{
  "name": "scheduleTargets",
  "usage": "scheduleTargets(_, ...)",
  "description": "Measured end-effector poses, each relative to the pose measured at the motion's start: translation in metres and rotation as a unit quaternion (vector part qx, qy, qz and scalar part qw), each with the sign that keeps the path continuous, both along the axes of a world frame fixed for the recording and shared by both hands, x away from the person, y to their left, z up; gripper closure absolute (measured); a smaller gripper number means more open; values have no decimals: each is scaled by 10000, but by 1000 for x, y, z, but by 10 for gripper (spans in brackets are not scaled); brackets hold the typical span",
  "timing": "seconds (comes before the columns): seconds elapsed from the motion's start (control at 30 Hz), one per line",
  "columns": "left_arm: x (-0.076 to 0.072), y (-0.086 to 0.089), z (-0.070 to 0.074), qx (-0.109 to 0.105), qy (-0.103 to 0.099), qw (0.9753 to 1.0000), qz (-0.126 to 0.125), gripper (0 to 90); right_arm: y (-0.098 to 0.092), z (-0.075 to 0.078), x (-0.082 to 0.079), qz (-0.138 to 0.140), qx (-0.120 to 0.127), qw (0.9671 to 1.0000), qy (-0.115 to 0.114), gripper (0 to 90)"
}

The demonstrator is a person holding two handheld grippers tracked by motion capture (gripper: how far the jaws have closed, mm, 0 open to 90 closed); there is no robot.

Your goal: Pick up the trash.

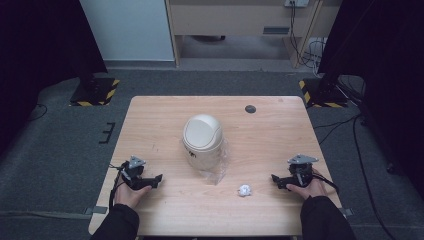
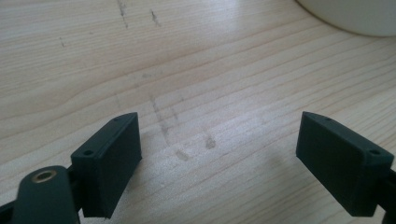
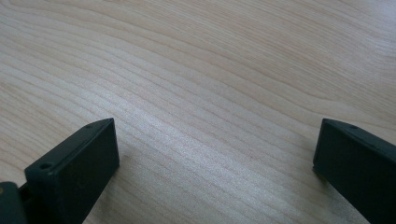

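A cream bin with a domed swing lid [image 1: 201, 140] stands upright at the middle of the wooden table [image 1: 260, 135], with a clear plastic bag [image 1: 218, 172] spread under its right side. A small crumpled white paper ball [image 1: 244, 190] lies in front of it, to the right. My left gripper [image 1: 156, 181] rests low on the table at the front left, open, nothing between its jaws; the bin's base [image 2: 355, 16] shows at the top right of the left gripper view. My right gripper [image 1: 276, 181] rests at the front right, open over bare wood [image 3: 201, 93], to the right of the paper ball.
A dark round grommet [image 1: 250, 109] sits near the table's far edge. Grey carpet surrounds the table, with stand bases marked in yellow and black [image 1: 95, 91] at both far corners and cables [image 1: 350, 120] on the right.
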State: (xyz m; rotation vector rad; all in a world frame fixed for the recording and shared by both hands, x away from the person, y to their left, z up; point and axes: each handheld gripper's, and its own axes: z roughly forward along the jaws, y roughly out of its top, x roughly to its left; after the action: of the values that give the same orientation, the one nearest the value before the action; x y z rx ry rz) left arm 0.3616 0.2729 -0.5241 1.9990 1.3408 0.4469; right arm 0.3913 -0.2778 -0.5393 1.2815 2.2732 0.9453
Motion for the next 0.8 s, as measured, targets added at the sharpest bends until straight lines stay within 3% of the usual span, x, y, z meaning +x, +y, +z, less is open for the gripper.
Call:
scheduleTargets(0.07, 0, 0, 2, -32, -35, 10000, -12, 138, 0, 0, 0, -1, 0, 10000, 2, 4)
scheduleTargets(0.17, -2, -1, 10, -171, -285, 9994, 23, 138, 0, 0, 0, 2, 12, 10000, 4, 7)
scheduleTargets(0.37, -3, -2, 21, -151, -534, 9985, 1, 156, 0, 0, 0, 0, 5, 10000, 1, 7)
scheduleTargets(0.5, -4, -1, 27, -389, -632, 9972, 14, 156, 0, 0, 0, -2, 11, 10000, 2, 7)
scheduleTargets(0.53, -4, -1, 30, -556, -676, 9962, -2, 157, 0, 0, 0, -1, 12, 10000, 3, 7)
scheduleTargets(0.67, -5, -2, 36, -627, -816, 9947, -31, 162, 0, 0, 0, -2, 7, 10000, 3, 7)
scheduleTargets(0.77, -6, -3, 46, -765, -1071, 9913, 7, 162, 0, 0, 0, -1, 5, 10000, 0, 7)
scheduleTargets(0.8, -6, -3, 46, -765, -1071, 9913, 7, 163, 0, 0, 0, -1, 5, 10000, 0, 7)
